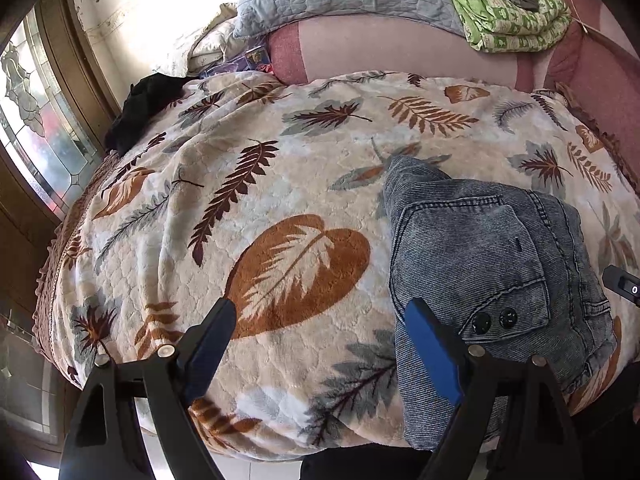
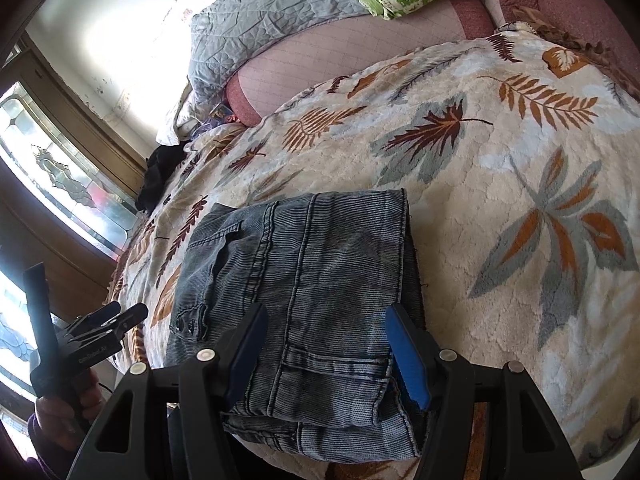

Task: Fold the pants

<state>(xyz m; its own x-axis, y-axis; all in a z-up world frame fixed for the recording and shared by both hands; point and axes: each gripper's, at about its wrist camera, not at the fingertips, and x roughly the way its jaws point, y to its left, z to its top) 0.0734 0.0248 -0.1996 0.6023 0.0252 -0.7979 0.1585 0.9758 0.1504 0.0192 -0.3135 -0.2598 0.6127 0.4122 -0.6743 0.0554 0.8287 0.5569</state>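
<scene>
Pants: faded grey-blue corduroy-ribbed denim pants (image 2: 304, 280), folded compact at the bed's near edge on the cream leaf-print fleece blanket (image 1: 280, 184).
Left tool (image 1: 316, 344): wide, empty.
Right tool (image 2: 326, 344): gaping astride the bundle, gripping nothing.
Advice: pinch both layers squarely, keeping edges aligned.

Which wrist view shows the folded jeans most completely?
The right wrist view: the folded jeans lie nearly whole ahead of the right gripper, top panel and far folded edge visible. The left wrist view catches them at its right side, mainly the buttoned pocket.
</scene>
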